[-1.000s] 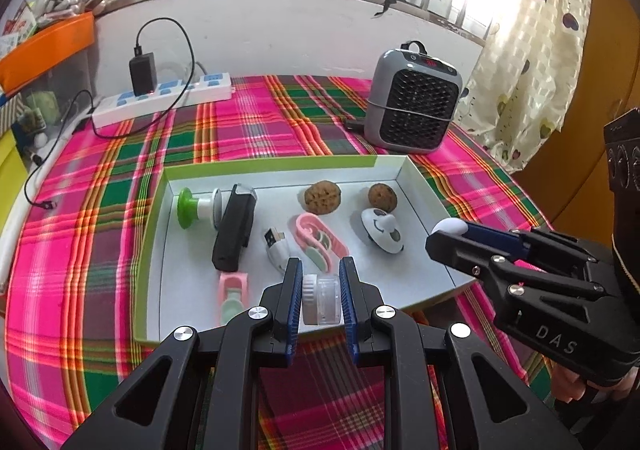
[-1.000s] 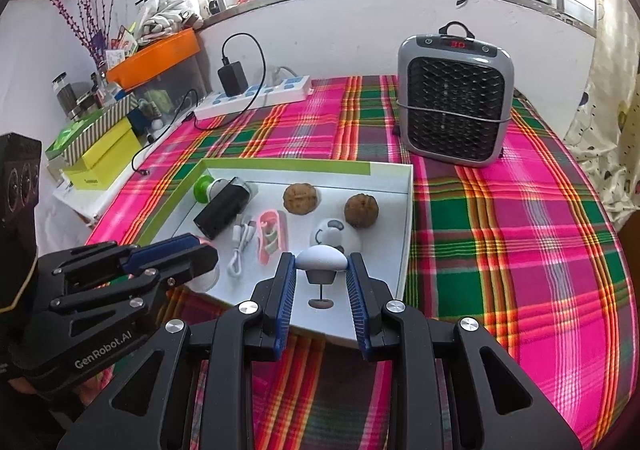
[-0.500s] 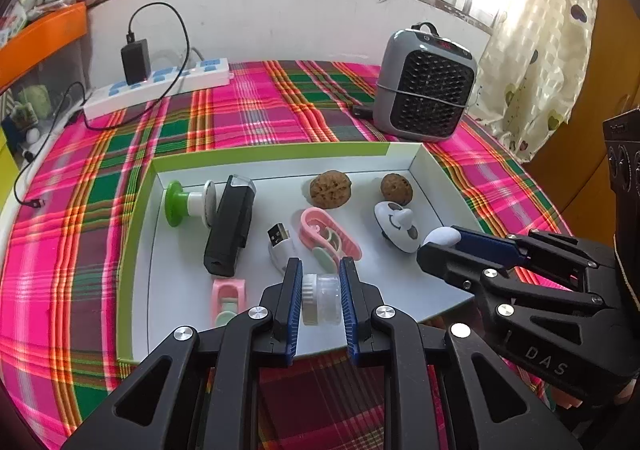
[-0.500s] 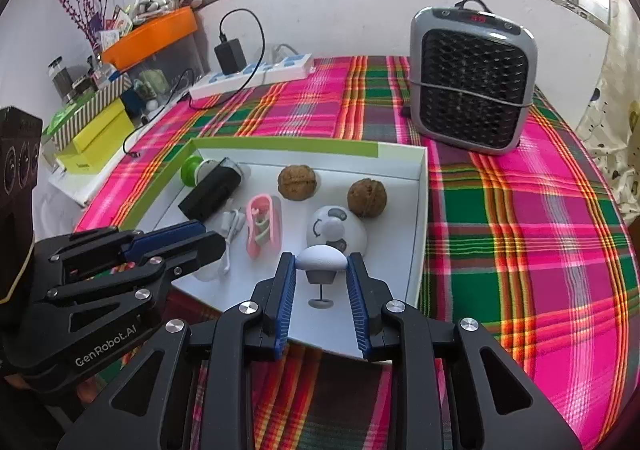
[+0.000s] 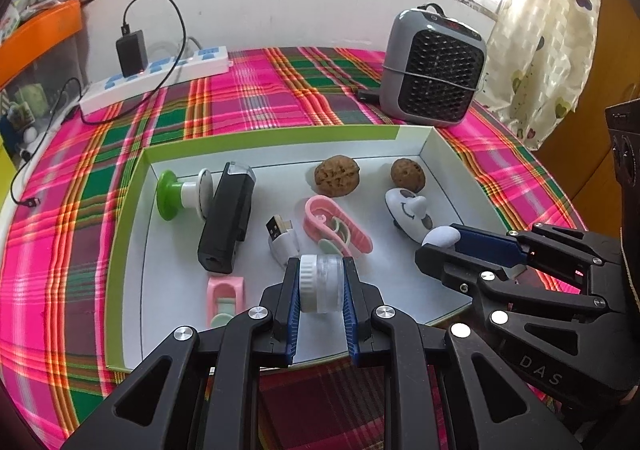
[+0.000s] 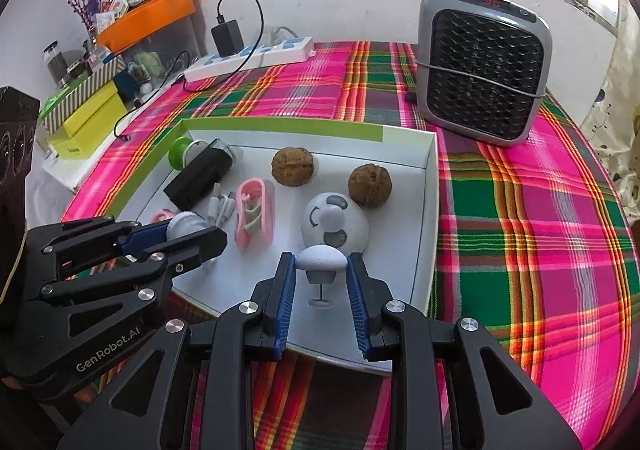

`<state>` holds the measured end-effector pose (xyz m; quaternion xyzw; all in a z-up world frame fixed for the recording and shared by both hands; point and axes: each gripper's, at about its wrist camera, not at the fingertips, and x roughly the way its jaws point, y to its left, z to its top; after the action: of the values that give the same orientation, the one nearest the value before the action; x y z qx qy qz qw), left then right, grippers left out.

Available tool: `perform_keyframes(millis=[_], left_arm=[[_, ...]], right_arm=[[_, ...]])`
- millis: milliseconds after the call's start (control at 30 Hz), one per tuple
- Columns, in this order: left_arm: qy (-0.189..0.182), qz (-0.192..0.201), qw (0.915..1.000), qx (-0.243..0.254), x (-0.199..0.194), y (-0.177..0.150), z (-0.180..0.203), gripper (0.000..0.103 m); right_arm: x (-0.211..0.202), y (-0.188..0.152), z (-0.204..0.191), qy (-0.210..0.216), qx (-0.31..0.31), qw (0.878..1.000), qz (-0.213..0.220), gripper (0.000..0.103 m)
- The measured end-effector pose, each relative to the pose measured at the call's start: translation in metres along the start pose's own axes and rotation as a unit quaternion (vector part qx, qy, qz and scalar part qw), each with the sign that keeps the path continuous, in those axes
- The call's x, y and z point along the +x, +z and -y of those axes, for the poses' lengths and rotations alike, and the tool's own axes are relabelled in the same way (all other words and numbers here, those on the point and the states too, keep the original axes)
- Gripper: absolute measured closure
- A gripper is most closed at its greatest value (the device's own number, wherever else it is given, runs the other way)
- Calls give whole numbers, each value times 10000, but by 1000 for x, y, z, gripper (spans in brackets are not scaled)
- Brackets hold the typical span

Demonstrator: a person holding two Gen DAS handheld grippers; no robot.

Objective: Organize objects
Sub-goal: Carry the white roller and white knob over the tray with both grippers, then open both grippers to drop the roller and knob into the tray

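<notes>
A shallow white tray with a green rim (image 5: 128, 210) (image 6: 428, 186) lies on the plaid cloth. It holds two walnuts (image 5: 337, 176) (image 6: 293, 166), a black box (image 5: 228, 218), a green suction knob (image 5: 170, 194), pink clips (image 5: 336, 226), a USB adapter (image 5: 282, 238) and a white round gadget (image 6: 334, 226). My left gripper (image 5: 320, 282) is shut on a small clear jar with a white lid (image 5: 322, 282) over the tray's near edge. My right gripper (image 6: 320, 270) is shut on a white mushroom-shaped piece (image 6: 320, 262) just above the tray floor.
A grey fan heater (image 6: 480, 66) stands behind the tray at the right. A white power strip with a black charger (image 5: 152, 70) lies at the back left. Orange and yellow boxes (image 6: 84, 118) crowd the left side. A curtain (image 5: 548, 30) hangs at the right.
Both grippers have sunk a little toward the tray with their loads still held. The tray's contents have not shifted.
</notes>
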<state>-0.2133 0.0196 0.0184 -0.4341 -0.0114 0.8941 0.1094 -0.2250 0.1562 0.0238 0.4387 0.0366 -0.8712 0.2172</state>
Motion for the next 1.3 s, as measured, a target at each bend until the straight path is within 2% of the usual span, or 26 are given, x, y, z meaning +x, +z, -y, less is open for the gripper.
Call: perform_keyframes(millis=[1300], left_arm=[[55,-128,9998,-106,7,0,-3,83]], right_arm=[[4,-3,-8,-207,-48,9998,-68,75]])
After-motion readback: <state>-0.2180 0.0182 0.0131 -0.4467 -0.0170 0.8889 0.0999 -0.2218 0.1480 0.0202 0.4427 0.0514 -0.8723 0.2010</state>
